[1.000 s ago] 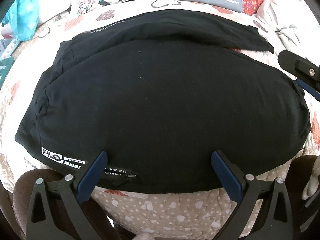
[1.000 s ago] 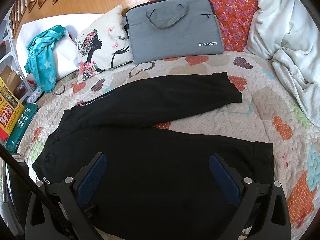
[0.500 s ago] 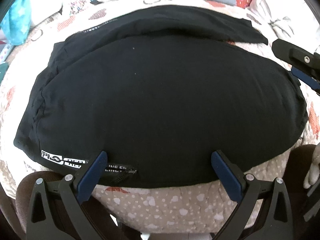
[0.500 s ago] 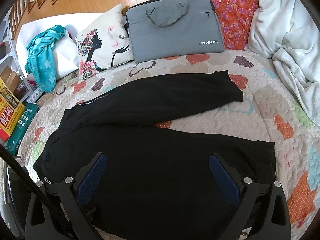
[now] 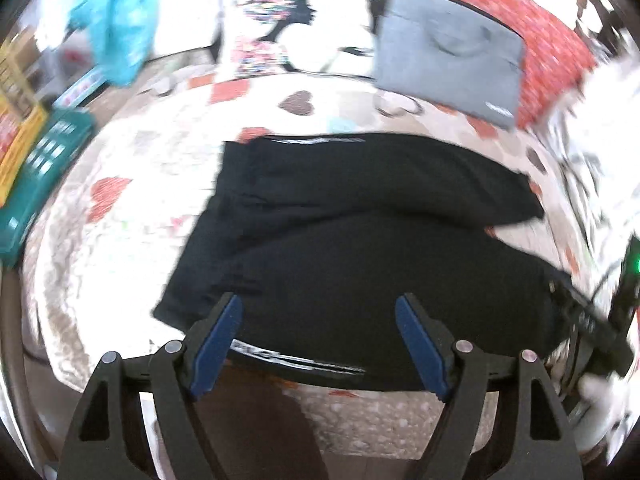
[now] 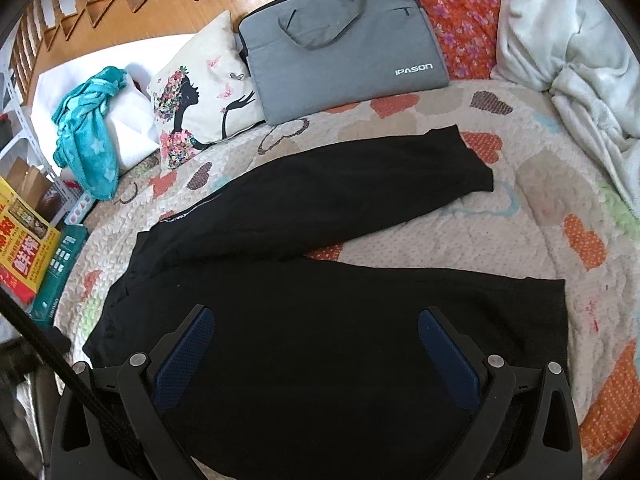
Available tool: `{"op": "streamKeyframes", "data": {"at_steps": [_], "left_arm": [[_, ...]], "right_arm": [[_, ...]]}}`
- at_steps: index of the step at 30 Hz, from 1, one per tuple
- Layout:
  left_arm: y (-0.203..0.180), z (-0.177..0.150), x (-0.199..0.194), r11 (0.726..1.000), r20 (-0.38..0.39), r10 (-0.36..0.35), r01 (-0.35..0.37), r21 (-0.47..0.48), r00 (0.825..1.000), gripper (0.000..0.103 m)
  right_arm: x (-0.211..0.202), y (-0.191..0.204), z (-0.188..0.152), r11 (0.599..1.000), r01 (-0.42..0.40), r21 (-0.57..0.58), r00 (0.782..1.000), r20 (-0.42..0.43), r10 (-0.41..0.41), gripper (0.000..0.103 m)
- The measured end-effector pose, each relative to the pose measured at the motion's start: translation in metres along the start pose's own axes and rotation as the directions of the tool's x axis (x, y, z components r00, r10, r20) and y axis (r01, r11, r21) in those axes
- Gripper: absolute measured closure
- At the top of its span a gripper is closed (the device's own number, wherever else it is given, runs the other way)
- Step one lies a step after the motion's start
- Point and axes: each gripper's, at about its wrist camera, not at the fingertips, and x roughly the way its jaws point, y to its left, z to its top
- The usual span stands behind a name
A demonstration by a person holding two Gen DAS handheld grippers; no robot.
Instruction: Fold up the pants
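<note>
Black pants lay spread flat on the heart-patterned quilt of the bed, filling the middle and lower part of the right wrist view, with one leg angled toward the upper right and the other running across the lower frame. The right gripper hung over the nearer leg, its blue-padded jaws spread wide and holding nothing. In the blurred left wrist view, the left gripper was likewise wide apart and empty at the lower centre, above the pants' near edge. A grey laptop bag leaned at the upper centre beside a printed cushion.
</note>
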Motion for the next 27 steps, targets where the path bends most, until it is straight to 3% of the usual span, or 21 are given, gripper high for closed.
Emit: {"op": "streamKeyframes", "data": {"at_steps": [8,18,23,27], "left_arm": [[0.017,0.023,-0.004,0.992,0.026,0.066,-0.063,-0.108,0.997,0.024],[0.029,0.058,0.006,0.989,0.059,0.11,-0.103,-0.105,0.992,0.024],[0.054,0.061,0.01,0.991,0.071,0.045,-0.035,-0.13,0.996,0.024],[0.068,0.063,0.002,0.995,0.111,0.001,0.009,-0.095,0.994,0.024]], "right_arm": [[0.001,-0.005,-0.001,1.0,0.023,-0.017,0.999,0.032,-0.023,0.0],[0.04,-0.001,-0.002,0.988,0.115,-0.105,0.99,-0.068,-0.122,0.0],[0.044,0.002,-0.004,0.979,0.159,-0.125,0.983,-0.074,-0.169,0.0],[0.044,0.004,-0.001,0.982,0.152,-0.115,0.979,-0.115,-0.166,0.0]]}}
